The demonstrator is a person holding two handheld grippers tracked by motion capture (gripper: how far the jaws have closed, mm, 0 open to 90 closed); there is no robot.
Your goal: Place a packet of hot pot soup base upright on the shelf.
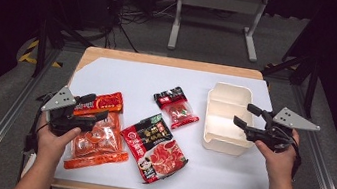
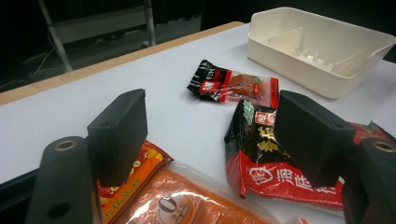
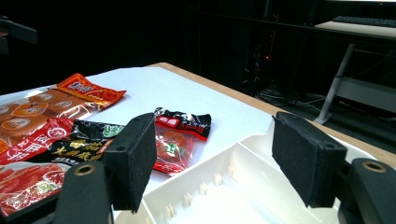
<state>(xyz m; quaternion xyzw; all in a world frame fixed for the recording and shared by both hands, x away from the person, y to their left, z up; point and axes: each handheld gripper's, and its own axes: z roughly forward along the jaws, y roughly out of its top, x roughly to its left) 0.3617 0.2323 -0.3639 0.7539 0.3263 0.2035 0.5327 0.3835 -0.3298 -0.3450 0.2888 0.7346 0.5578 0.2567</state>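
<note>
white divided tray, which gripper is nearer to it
Right. The right gripper hangs open over the white divided tray, while the left gripper hovers open above the orange packet across the table.

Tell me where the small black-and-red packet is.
In the high view, the small black-and-red packet lies mid-table on the white sheet, left of the cream bin and beyond the large hotpot packet.

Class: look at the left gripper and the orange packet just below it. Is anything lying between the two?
Nothing visible. The left gripper hangs open right over the orange packet, with only air between its jaws and the wrapper. The black-and-red packet lies beside it, not across it.
</note>
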